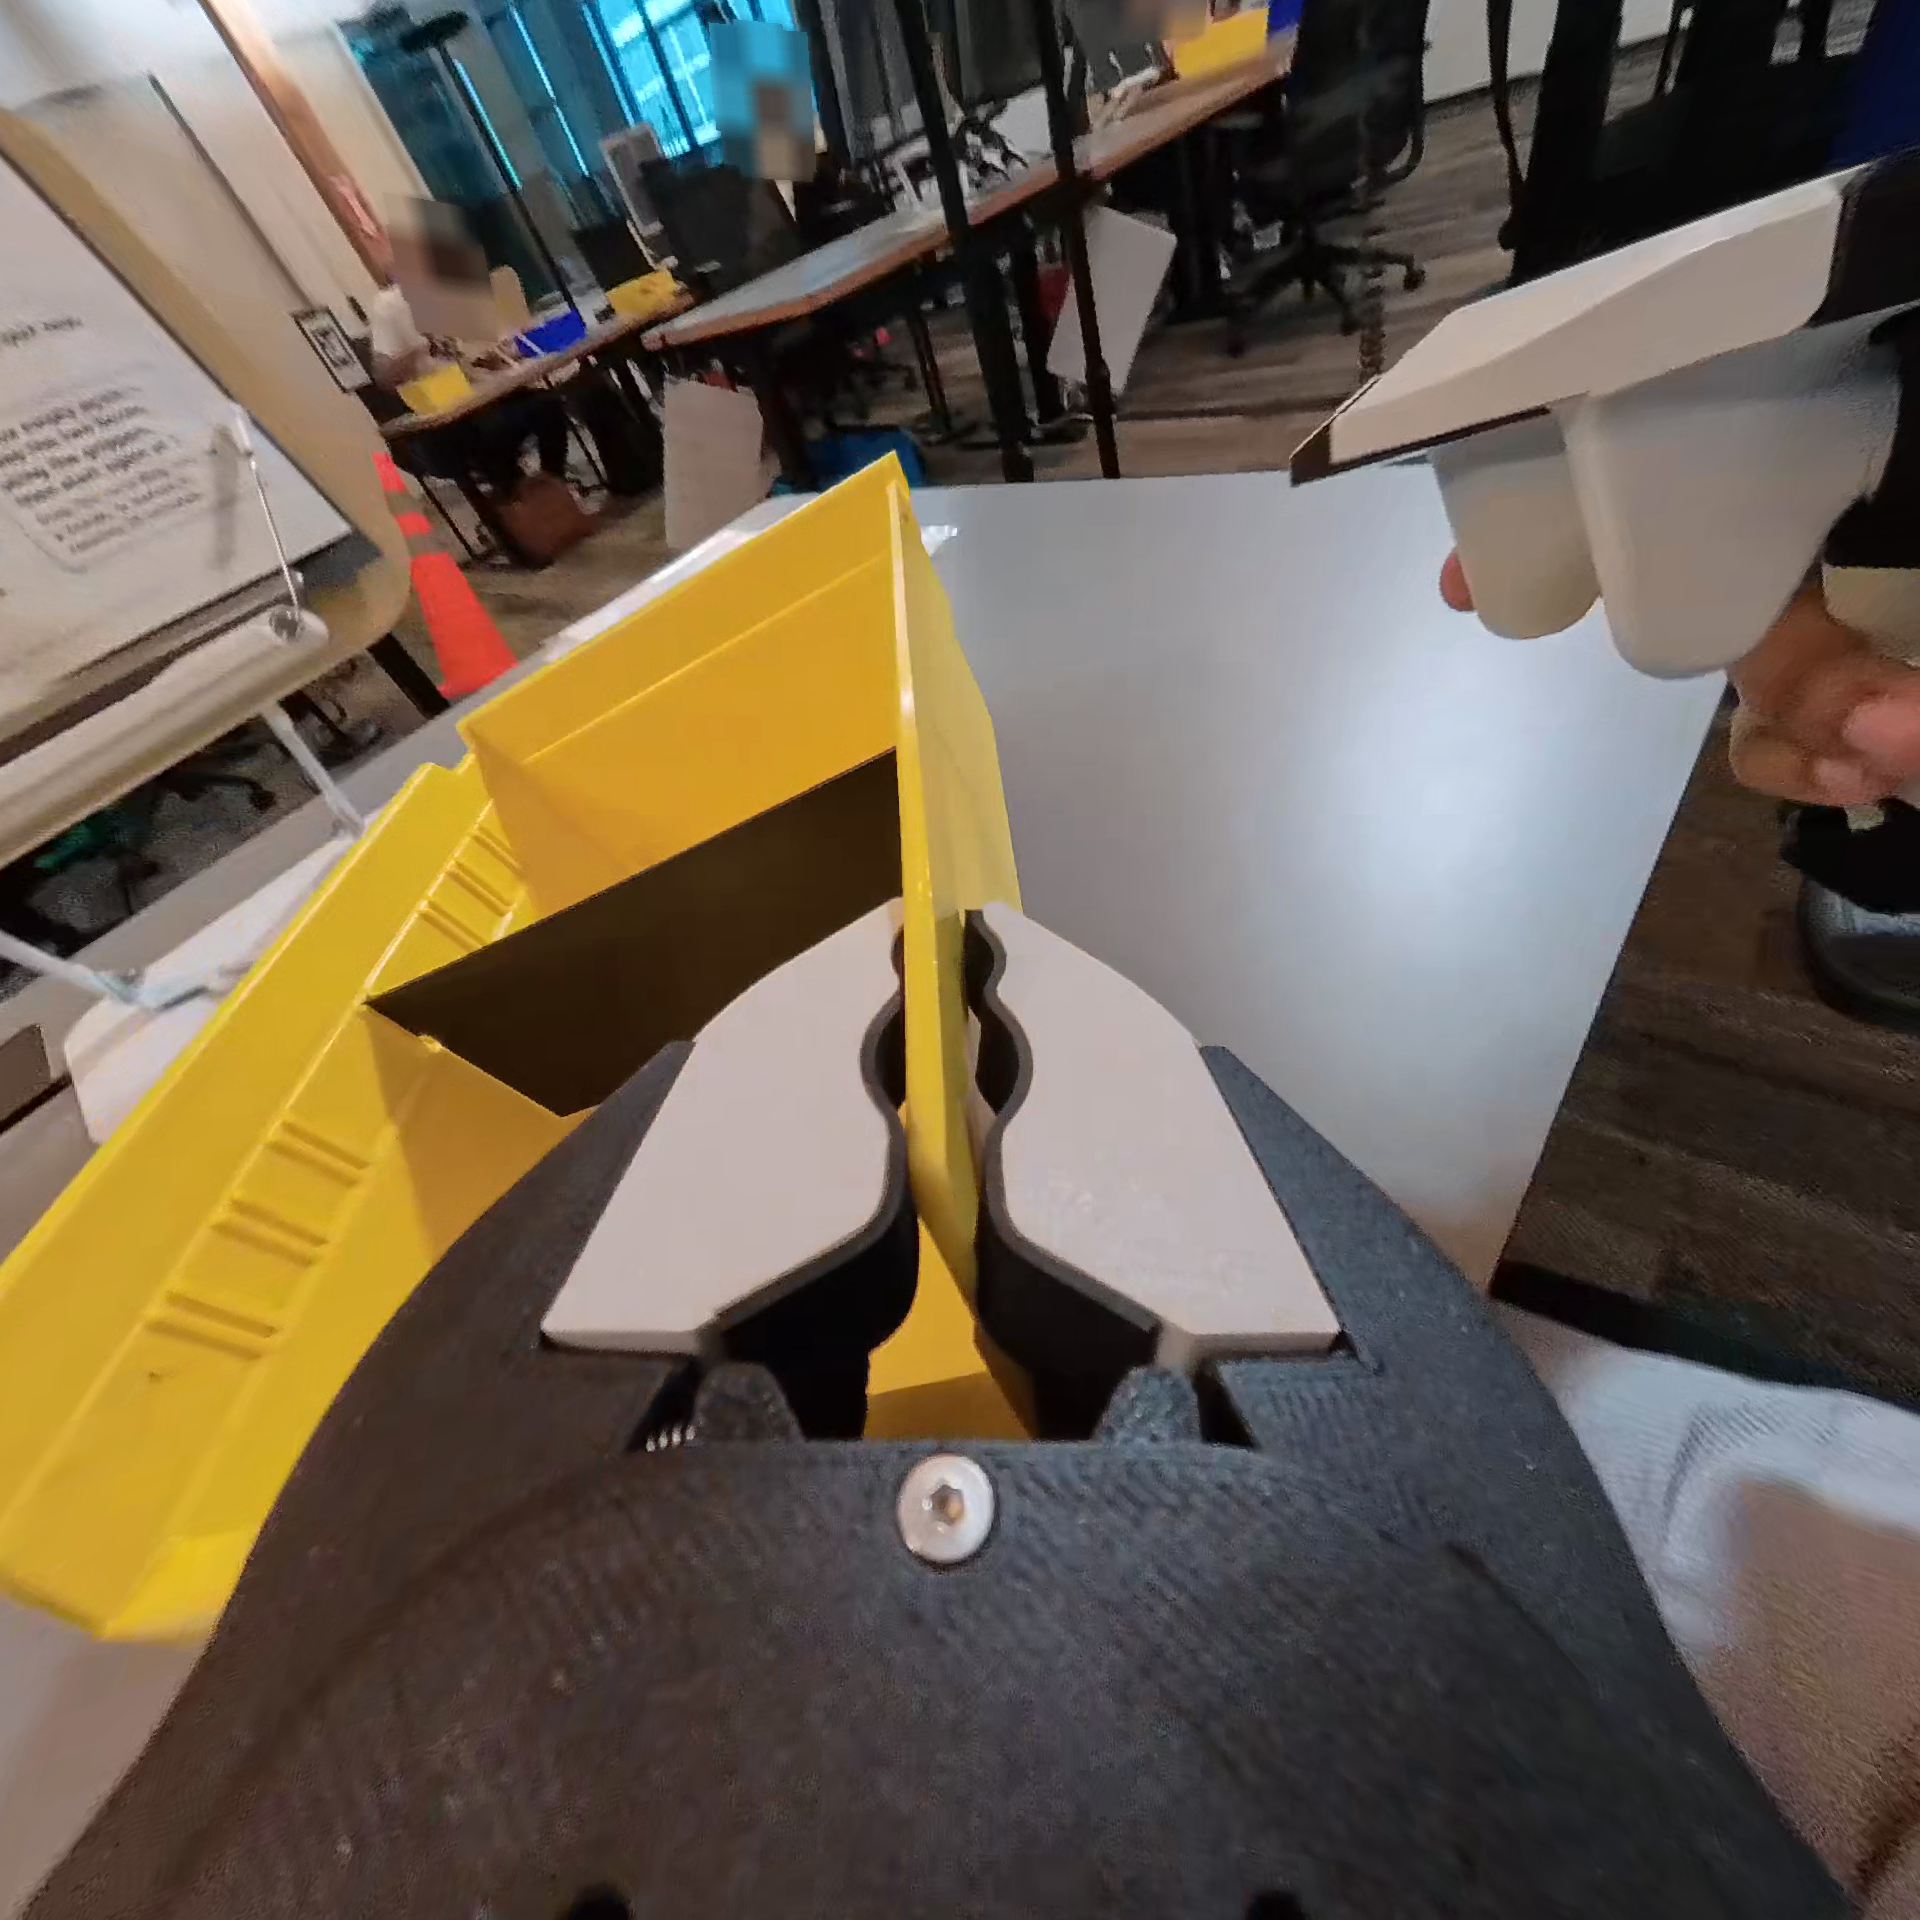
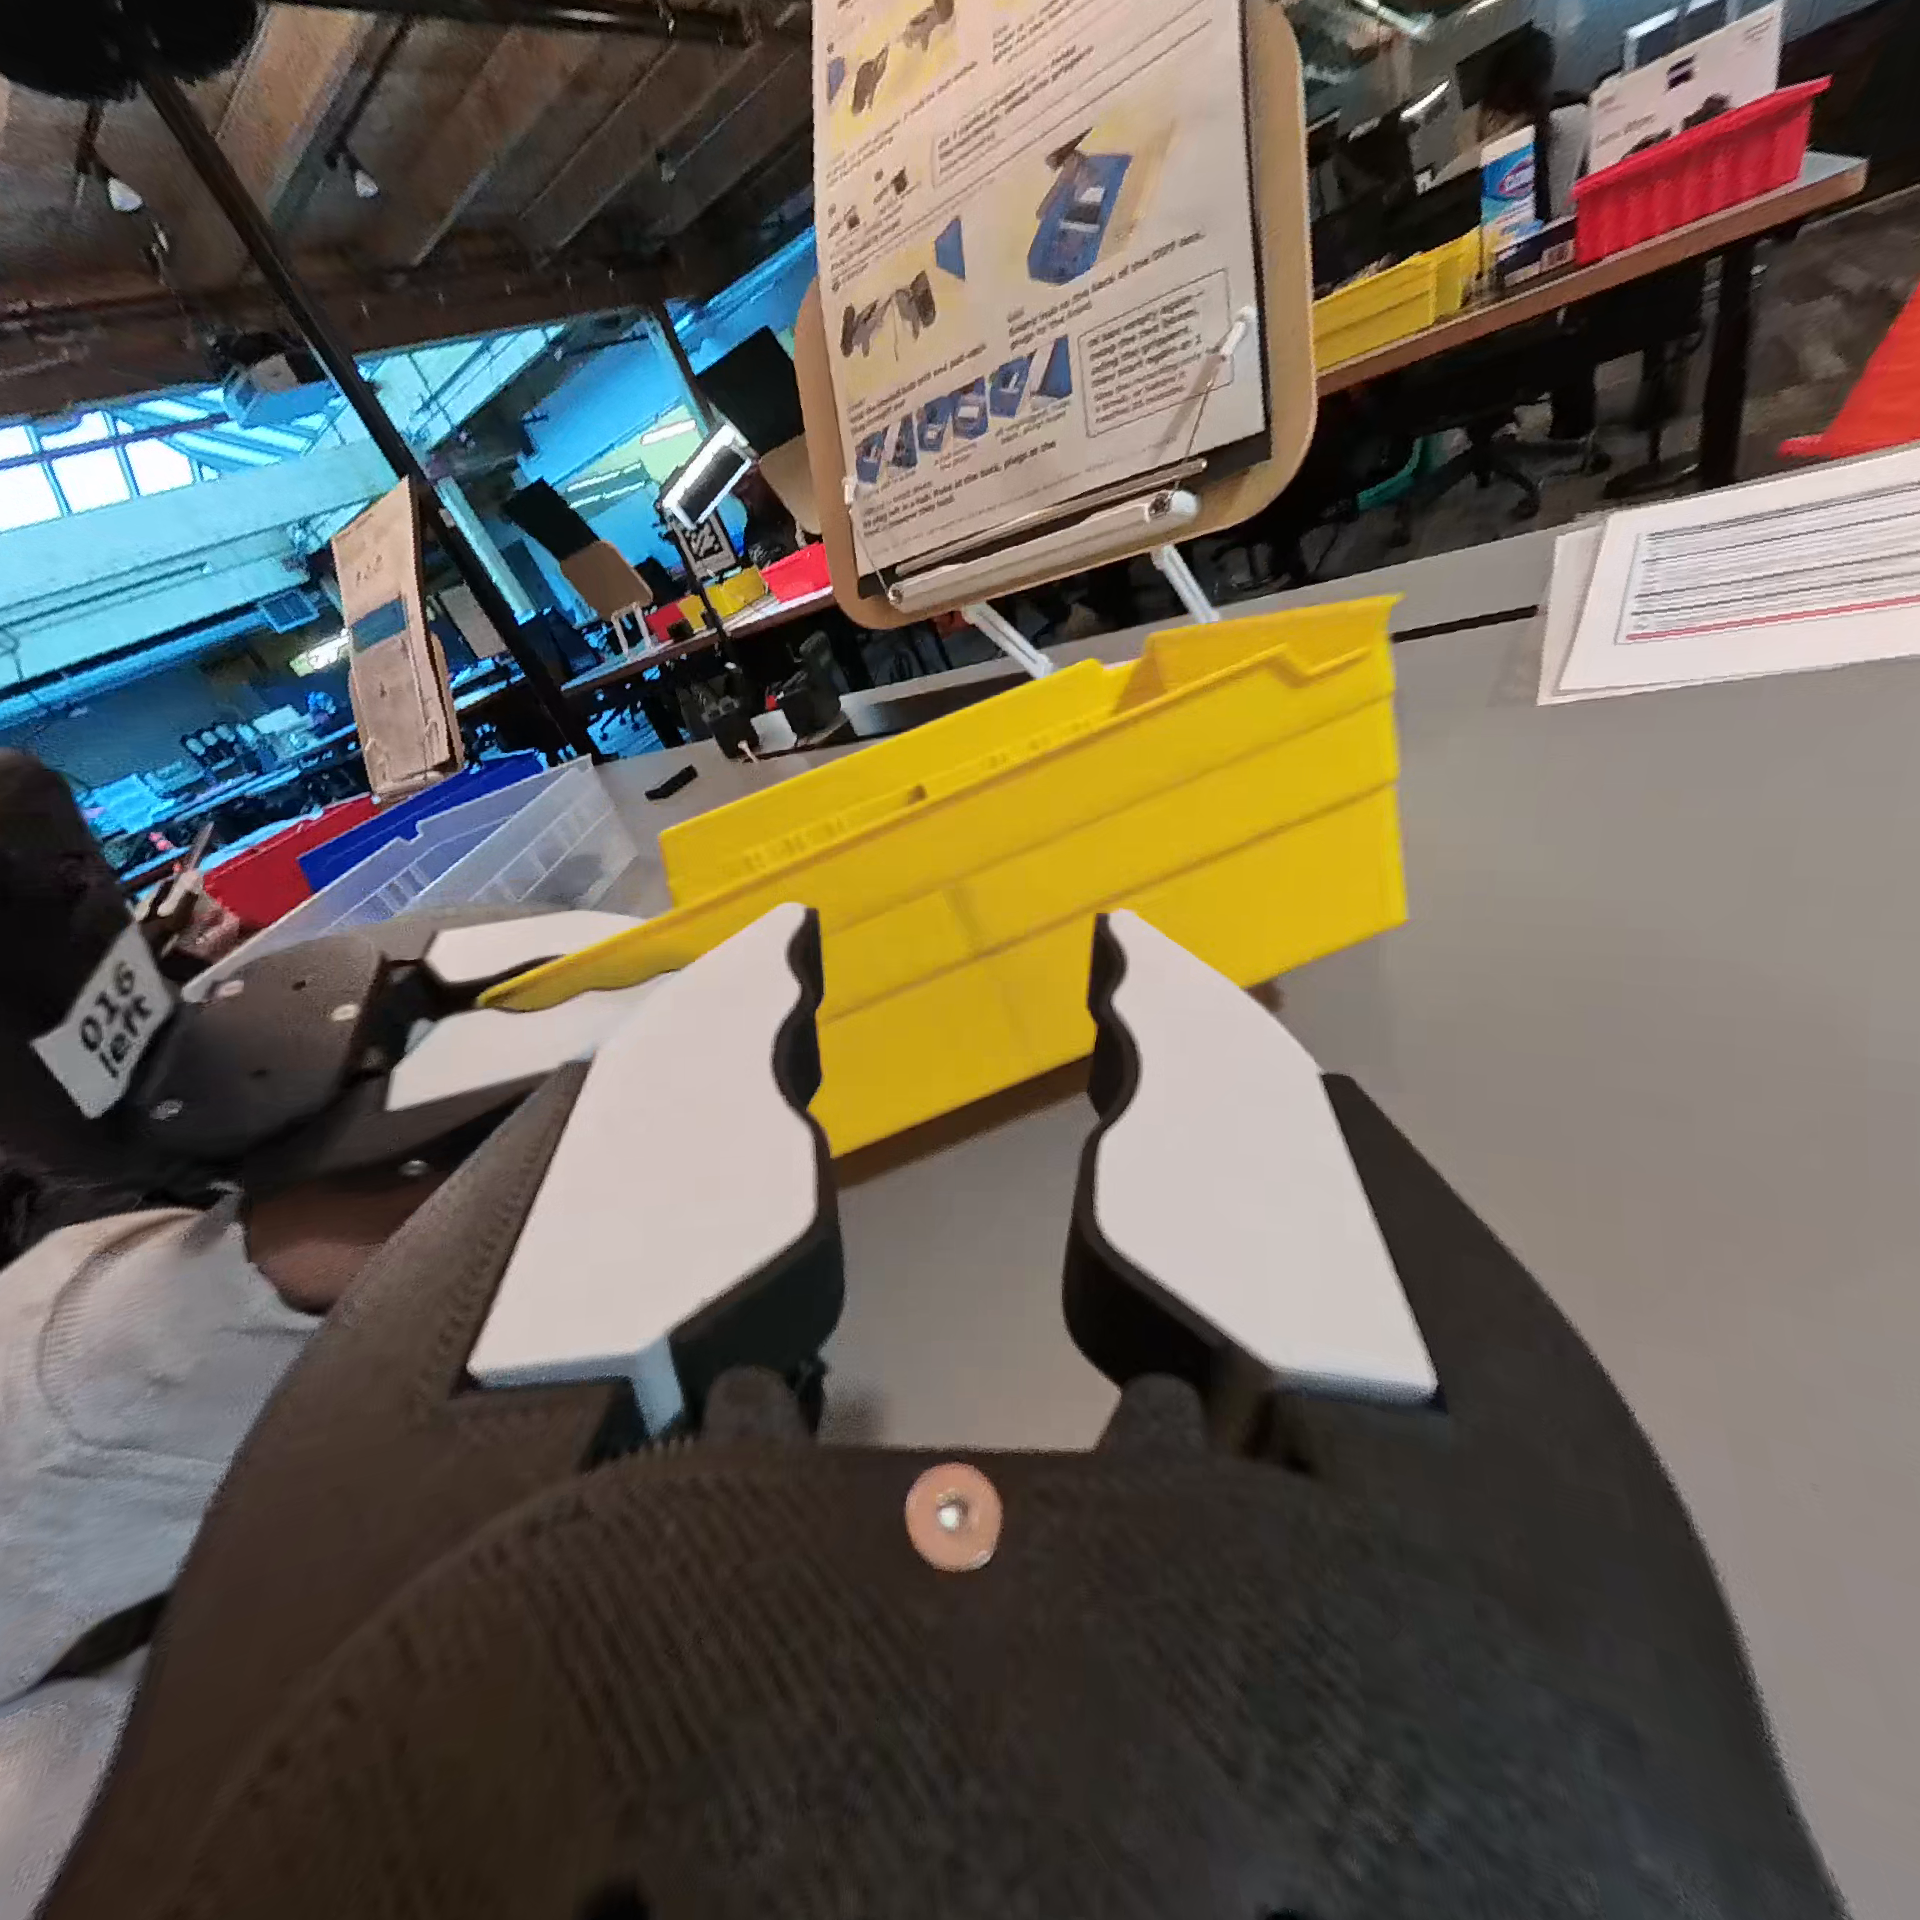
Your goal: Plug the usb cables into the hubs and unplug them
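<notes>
A yellow plastic bin [image 1: 665,707] stands on the grey table [image 1: 1299,779], with a black divider [image 1: 675,956] inside it. My left gripper [image 1: 935,920] is shut on the bin's thin right side wall. The right wrist view shows it [image 2: 488,987] clamping the near end of the bin [image 2: 1143,831]. My right gripper [image 2: 951,930] is open and empty, held above the table just in front of the bin's long side. It also shows at the upper right of the left wrist view [image 1: 1320,457]. No usb cable or hub shows in either view.
A clipboard stand with an instruction sheet [image 2: 1039,291] stands behind the bin. A printed sheet [image 2: 1745,582] lies at the back right of the table. Red, blue and clear bins [image 2: 447,842] sit to the left. The table's edge [image 1: 1600,1039] runs along the right. An orange cone [image 1: 447,613] stands on the floor. One gripper's finger ends stand about 11 centimetres off the other's.
</notes>
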`<state>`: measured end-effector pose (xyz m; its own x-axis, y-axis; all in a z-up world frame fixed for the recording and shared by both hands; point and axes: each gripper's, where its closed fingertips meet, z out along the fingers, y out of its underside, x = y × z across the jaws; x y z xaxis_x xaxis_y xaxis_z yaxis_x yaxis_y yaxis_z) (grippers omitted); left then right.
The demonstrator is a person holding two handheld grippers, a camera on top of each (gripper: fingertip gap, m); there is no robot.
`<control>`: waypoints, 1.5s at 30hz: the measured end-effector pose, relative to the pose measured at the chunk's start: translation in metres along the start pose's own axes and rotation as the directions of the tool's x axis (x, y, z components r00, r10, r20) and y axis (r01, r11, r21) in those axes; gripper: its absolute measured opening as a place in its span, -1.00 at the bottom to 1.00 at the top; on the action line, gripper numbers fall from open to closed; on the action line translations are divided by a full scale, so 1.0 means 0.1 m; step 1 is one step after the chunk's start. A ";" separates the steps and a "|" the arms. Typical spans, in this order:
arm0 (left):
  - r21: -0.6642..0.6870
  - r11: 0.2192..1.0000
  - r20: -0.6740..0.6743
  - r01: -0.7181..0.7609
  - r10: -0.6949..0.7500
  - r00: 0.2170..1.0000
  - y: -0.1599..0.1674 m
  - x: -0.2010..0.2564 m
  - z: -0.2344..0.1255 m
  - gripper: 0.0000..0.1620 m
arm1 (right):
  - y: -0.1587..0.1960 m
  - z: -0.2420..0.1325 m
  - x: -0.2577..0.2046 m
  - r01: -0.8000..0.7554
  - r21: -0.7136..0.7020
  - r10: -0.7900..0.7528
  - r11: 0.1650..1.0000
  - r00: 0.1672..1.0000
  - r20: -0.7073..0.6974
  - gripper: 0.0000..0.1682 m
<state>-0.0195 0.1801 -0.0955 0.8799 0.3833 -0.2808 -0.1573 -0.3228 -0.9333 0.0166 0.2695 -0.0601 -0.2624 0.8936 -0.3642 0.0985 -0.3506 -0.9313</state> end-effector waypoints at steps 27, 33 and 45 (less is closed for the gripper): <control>-0.045 0.929 -0.478 0.367 -0.343 0.809 0.05 0.45 -0.15 -0.37 | 0.47 0.01 -0.09 0.107 -0.147 -0.114 0.983 0.993 -0.042 -0.11; -0.006 0.921 -0.390 0.390 -0.361 0.847 0.38 0.24 -0.55 -0.48 | 0.51 0.27 -0.19 0.112 -0.100 -0.124 0.989 0.985 -0.122 0.37; 0.006 0.871 -0.461 0.492 -0.434 0.774 0.30 0.23 -0.77 -0.54 | 0.71 0.65 0.23 0.157 -0.278 -0.221 0.948 0.951 -0.218 0.16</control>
<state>0.0307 0.1130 -0.1134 0.9559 0.0382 0.2912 0.2935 -0.0873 -0.9520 -0.0452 0.2472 -0.1347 -0.0623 0.9880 -0.1410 0.3193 -0.1141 -0.9407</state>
